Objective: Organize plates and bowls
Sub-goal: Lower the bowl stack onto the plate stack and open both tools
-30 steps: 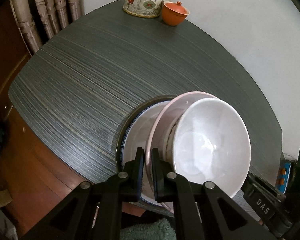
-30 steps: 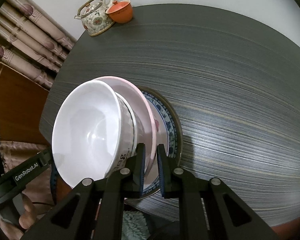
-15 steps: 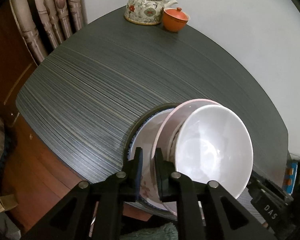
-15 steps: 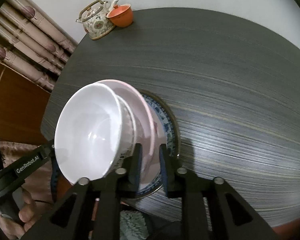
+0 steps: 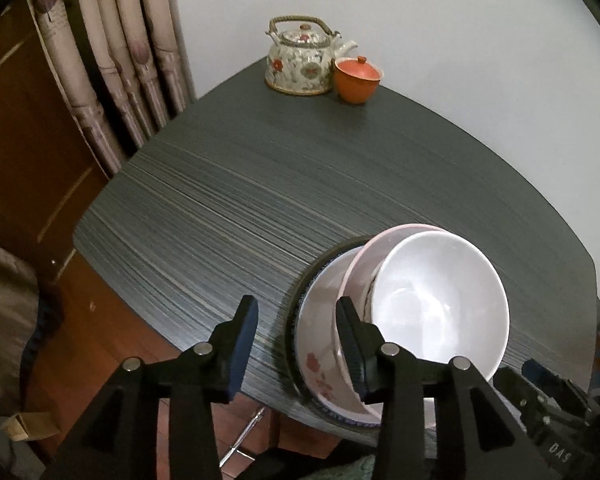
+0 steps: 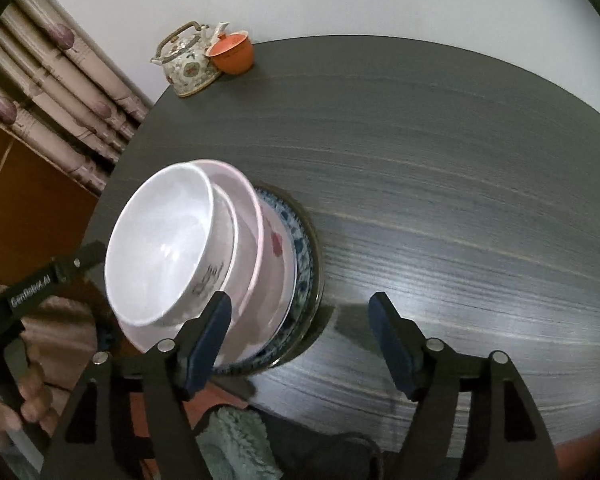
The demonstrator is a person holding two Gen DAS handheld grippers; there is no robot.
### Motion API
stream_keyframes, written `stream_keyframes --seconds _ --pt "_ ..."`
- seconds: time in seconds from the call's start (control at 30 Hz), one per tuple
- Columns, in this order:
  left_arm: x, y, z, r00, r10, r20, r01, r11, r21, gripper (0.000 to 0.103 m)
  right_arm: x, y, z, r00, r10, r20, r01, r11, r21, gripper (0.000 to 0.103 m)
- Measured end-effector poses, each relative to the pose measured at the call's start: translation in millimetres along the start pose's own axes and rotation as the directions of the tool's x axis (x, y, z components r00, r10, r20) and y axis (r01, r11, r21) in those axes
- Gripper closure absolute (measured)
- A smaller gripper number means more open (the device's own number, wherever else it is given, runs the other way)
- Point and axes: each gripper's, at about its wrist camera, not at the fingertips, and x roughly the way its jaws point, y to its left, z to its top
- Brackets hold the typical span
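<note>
One stack of dishes sits on the table (image 6: 440, 168) at about eight o'clock: two bowls, a white bowl (image 6: 160, 240) nested in a pink bowl (image 6: 256, 240), and one blue-rimmed plate (image 6: 302, 256) beneath (possibly another plate under it). At eleven o'clock: one teapot (image 6: 186, 64), one orange cup (image 6: 232, 54).

1. Home dining corner, by the look of it: dark wood-grain table (image 5: 260, 200) against a plain white wall (image 5: 440, 40).
2. Floral teapot (image 5: 300, 62) and orange lidded cup (image 5: 357, 80) parked at the far edge.
3. Patterned curtains (image 5: 112, 48) hanging left, wooden panelling (image 5: 28, 152) beside them.
4. Household crockery stacked near the front: white bowl (image 6: 164, 240), pink plate (image 6: 256, 248), blue-rimmed plate (image 6: 302, 256).
</note>
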Motion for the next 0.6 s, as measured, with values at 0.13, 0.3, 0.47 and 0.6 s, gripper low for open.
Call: stream_keyframes --seconds 0.13,0.3,0.47,0.6 --pt "-13.5 -1.3 -8.0 1.000 0.012 0.027 -0.012 1.000 0.014 0.057 -3.1 8.7 -11.8 1.000 -0.002 0.019 0.003 0.999 -0.040 0.024" --pt "-27.9 -9.8 -21.2 0.999 0.021 0.049 -0.023 0.999 0.037 0.053 -4.0 19.2 -27.2 1.000 0.007 0.017 -0.006 0.996 -0.086 0.015" --pt "-35.4 -18.5 -32.3 0.999 0.009 0.051 -0.012 0.999 0.052 0.053 -6.7 32.7 -38.6 0.999 0.009 0.035 -0.004 0.990 -0.141 0.011" --pt "-39.7 -23.7 -38.3 0.998 0.009 0.058 -0.012 0.998 0.059 0.053 -11.6 39.7 -45.4 0.998 0.013 0.060 -0.003 0.988 -0.158 0.009"
